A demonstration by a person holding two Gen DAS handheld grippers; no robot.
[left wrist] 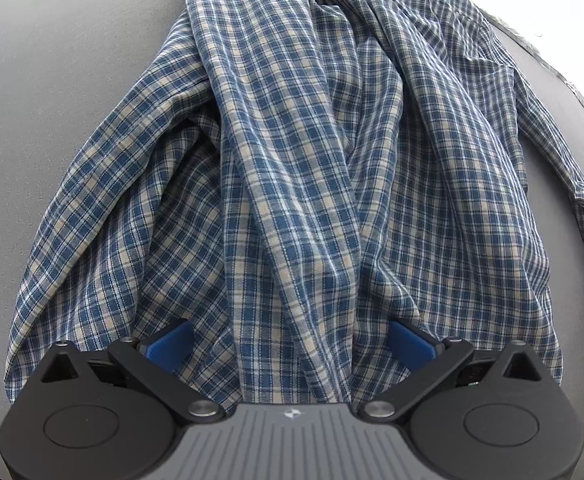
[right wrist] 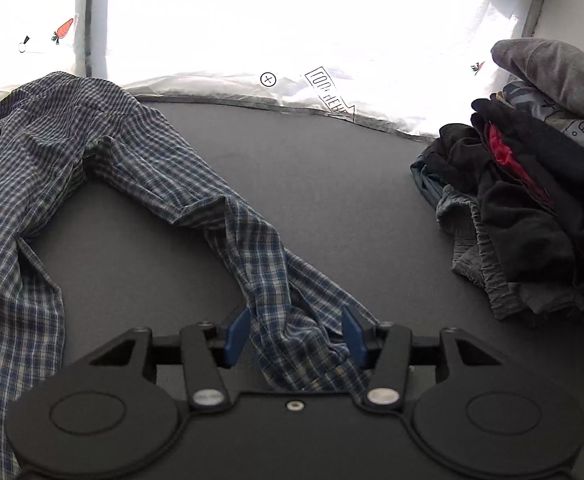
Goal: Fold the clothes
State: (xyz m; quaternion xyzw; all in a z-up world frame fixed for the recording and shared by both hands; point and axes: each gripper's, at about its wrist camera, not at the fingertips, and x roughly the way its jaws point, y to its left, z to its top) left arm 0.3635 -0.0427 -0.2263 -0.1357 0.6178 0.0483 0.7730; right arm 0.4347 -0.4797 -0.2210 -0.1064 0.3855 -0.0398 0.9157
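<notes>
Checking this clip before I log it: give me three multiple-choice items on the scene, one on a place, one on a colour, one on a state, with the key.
1. Where is the pile of other clothes in the right wrist view?
A. At the right edge of the grey surface
B. On top of the shirt
C. Between the jaws

2. What pattern is the shirt?
A. Plain red
B. Blue and beige check
C. Green stripes

3. How does the left gripper stand?
A. Clamped on a black garment
B. Shut on nothing
C. Jaws wide apart over the shirt

Key: 1 A, the heap sits far right, apart from the shirt. 2 B, the check fills the left wrist view. 3 C, both blue pads stand well apart with cloth between.
</notes>
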